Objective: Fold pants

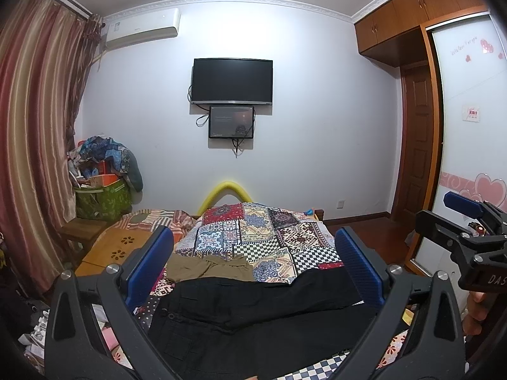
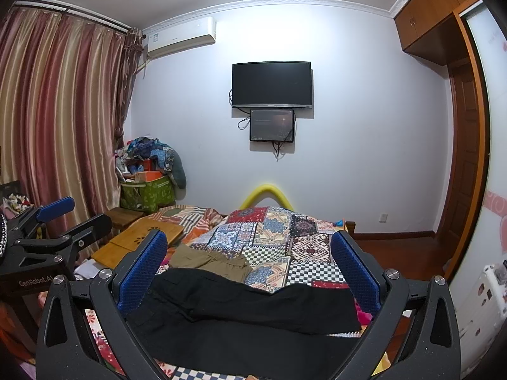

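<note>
From the left wrist camera I see my left gripper [image 1: 253, 262] spread wide with nothing between its blue pads [image 1: 150, 261]. Below it the black pants [image 1: 253, 316] lie across the near part of the bed [image 1: 269, 237], on the patchwork quilt [image 1: 263, 231]. Their near edge runs out of frame at the bottom, so I cannot tell where the fabric ends. An olive garment [image 1: 209, 267] lies just beyond them, partly covered by the black cloth. At the right edge my right gripper [image 1: 456, 221] shows side-on, clear of the bed and also parted. A wooden tray table [image 1: 120, 250] sits on the bed's left side.

From the right wrist camera the right gripper [image 2: 250, 262] stands wide and empty above the same pants [image 2: 247, 313], whose far edge is wavy and whose lower part is cut off. The olive garment [image 2: 212, 261] peeks out behind. The left gripper [image 2: 76, 215] hangs at the left, near the tray table [image 2: 139, 240]. Bare quilt [image 2: 275, 234] stretches toward the wall beyond.
</note>
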A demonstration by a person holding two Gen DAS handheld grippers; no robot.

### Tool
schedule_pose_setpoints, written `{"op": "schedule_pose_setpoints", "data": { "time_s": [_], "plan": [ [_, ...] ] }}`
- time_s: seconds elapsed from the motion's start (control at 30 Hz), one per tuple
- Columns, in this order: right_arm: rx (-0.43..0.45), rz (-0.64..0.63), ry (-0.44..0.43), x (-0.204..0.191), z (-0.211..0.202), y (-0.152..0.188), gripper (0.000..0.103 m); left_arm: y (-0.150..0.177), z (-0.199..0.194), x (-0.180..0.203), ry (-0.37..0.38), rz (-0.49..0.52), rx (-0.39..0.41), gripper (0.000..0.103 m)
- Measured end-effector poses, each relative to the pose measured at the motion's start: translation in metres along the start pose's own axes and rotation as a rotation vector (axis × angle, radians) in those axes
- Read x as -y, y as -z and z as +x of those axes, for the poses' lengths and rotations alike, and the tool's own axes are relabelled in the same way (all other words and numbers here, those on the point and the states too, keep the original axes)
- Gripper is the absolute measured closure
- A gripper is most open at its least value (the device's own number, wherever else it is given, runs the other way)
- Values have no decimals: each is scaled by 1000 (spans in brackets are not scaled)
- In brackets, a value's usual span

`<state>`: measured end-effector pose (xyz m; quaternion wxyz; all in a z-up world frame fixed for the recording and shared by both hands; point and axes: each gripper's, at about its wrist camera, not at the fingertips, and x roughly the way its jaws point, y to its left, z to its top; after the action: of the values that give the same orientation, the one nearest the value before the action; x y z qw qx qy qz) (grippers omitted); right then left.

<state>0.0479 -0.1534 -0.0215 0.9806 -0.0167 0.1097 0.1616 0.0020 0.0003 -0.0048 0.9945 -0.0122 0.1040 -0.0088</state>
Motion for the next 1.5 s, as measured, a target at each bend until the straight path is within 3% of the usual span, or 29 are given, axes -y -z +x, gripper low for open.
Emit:
{"op": "schedule_pose_setpoints", "data": {
  "time_s": [1.03,1.4,1.5],
  "plan": [
    [-28,1,17,4,9,7,0,5,12,-6,21,10,-42,0],
    [-149,-20,79,42,52,43,0,30,82,-36,-66,-10,-171,0],
    [-211,-32,145,64,72,59,0,41,112,-51,-95,-15,-231,0]
  ]
}}
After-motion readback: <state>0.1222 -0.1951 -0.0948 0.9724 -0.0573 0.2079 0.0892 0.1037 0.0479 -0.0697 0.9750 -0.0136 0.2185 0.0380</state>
